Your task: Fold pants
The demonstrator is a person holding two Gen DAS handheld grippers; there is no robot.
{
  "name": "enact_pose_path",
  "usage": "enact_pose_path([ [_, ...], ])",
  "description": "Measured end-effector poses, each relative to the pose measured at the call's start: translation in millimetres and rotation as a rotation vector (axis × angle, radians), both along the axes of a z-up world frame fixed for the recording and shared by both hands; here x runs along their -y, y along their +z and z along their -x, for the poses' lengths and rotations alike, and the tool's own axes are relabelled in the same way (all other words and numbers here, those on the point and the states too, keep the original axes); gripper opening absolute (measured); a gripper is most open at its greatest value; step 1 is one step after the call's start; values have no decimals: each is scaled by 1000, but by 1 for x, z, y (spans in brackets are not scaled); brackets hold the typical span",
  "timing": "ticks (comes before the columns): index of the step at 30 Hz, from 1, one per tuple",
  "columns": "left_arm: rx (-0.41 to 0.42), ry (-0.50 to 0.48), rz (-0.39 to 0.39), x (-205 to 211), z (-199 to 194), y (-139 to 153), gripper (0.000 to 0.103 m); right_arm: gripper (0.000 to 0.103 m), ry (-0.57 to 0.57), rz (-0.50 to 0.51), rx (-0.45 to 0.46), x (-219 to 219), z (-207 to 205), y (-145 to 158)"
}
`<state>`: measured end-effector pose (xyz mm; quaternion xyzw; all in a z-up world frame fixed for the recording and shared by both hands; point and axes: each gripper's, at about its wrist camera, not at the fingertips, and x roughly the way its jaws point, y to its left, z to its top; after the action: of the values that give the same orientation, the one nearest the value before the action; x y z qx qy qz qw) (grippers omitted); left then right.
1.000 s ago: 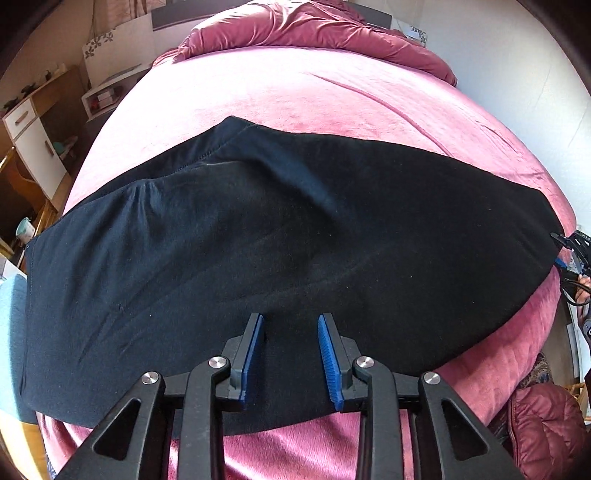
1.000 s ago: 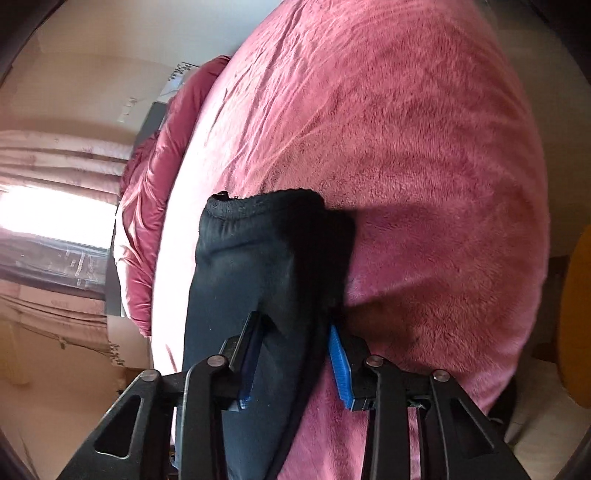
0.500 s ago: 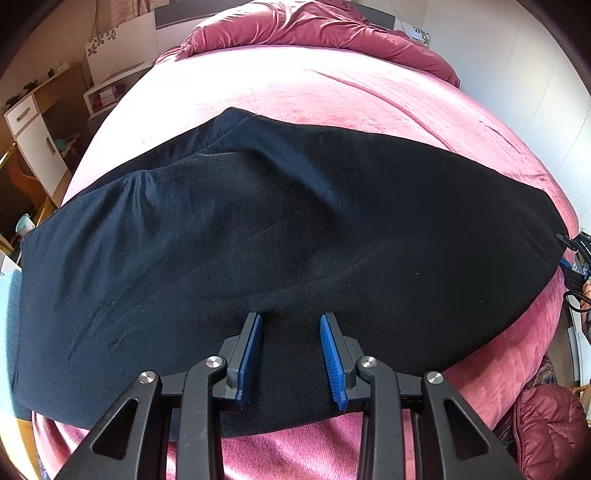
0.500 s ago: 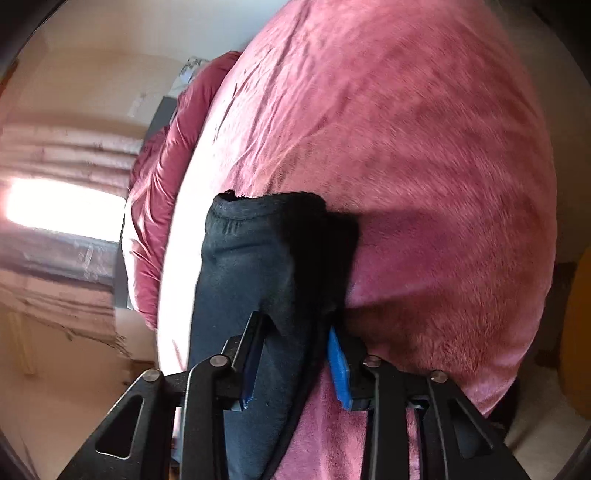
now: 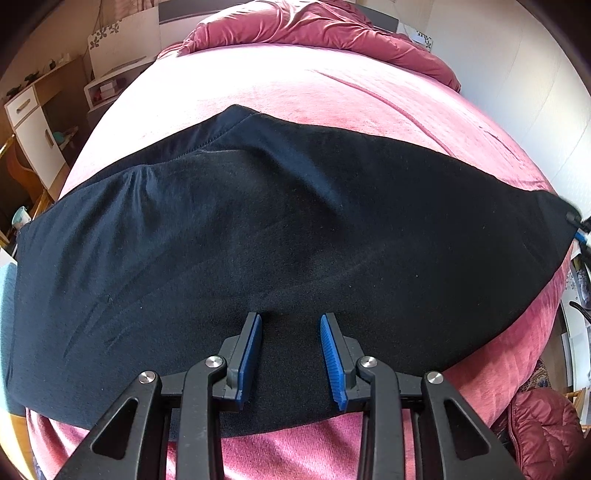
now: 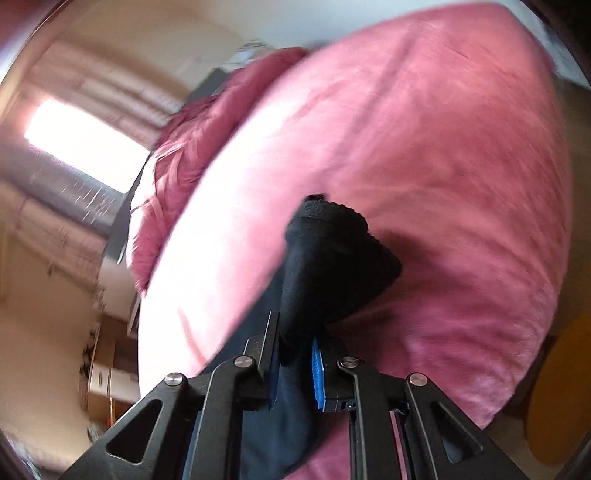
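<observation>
Black pants [image 5: 280, 236] lie folded lengthwise across the pink bed [image 5: 303, 96], stretching from left to right in the left wrist view. My left gripper [image 5: 290, 332] is open, its blue pads just above the near middle of the pants, holding nothing. My right gripper [image 6: 293, 354] is shut on the pants' end [image 6: 332, 258], which bunches up and stands raised off the bed in the right wrist view. That gripper shows at the far right edge of the left wrist view [image 5: 580, 225].
A rumpled pink duvet [image 5: 317, 29] lies at the head of the bed. A white and wood cabinet [image 5: 33, 125] stands at the left. A dark red jacket [image 5: 543, 432] lies at the lower right. A bright window [image 6: 85, 144] is beyond the bed.
My right gripper has closed on the pants' end, lifted it and swung sharply; its view is now blurred. The left gripper has lowered slightly toward the pants and stays open.
</observation>
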<state>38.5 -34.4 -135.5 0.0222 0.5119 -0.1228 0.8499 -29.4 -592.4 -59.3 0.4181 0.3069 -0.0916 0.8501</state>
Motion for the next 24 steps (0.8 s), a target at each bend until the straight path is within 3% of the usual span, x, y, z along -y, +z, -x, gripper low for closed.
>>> enact_pose_path([
  [6, -12, -4, 24, -5, -3, -4, 34, 15, 179, 119, 32, -63, -27, 43],
  [11, -59, 47, 150, -29, -8, 3, 34, 15, 325, 165, 42, -127, -44, 54],
  [15, -78, 94, 277, -55, -11, 12, 33, 15, 454, 211, 13, -185, -54, 45],
  [24, -131, 135, 524, -89, -18, 19, 31, 15, 752, 326, -126, -317, -75, -8],
])
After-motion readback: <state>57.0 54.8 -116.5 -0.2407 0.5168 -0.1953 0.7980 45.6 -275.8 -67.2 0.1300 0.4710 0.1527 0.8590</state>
